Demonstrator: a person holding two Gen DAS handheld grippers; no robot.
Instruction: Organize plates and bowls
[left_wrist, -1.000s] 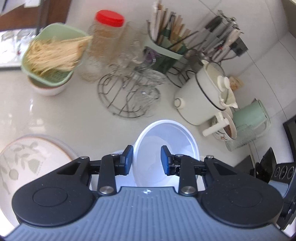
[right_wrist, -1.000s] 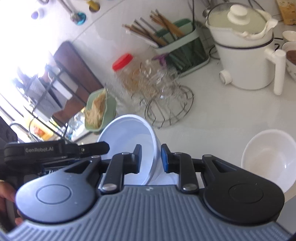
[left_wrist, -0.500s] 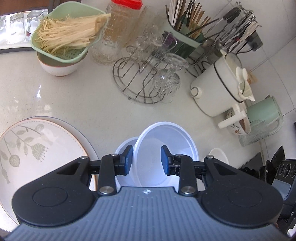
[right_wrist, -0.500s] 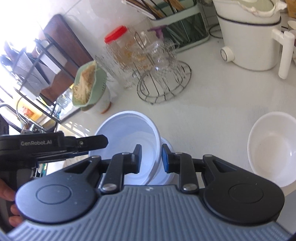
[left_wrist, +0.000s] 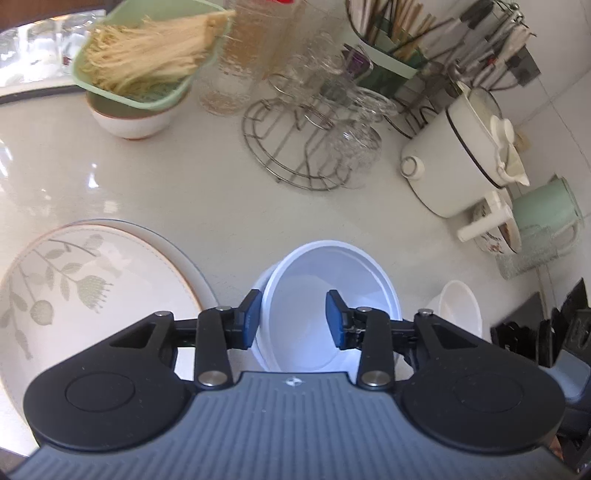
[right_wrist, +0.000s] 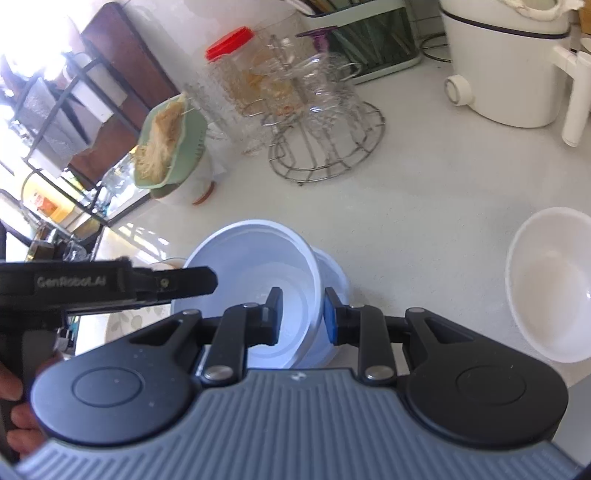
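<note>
White plastic bowl (left_wrist: 325, 291) sits nested, tilted, in a second white bowl (left_wrist: 260, 288) on the pale worktop (left_wrist: 184, 184), right in front of you. Your left claw (left_wrist: 291, 319) straddles the top bowl's left wall, one pad outside and one inside; its jaws are opening and neither pad presses the rim. Your right claw (right_wrist: 301, 315) is narrow, clamped on the same bowl's right wall, with one pad inside and one outside. Left of the stack lies a leaf-patterned plate (left_wrist: 85, 280). Another white bowl (right_wrist: 550, 280) stands alone to the right, well apart from the stack. At the far side you have a wire rack of glasses (left_wrist: 317, 140), a green strainer of noodles (left_wrist: 144, 62) on a bowl, and a white pot (left_wrist: 461, 155).
</note>
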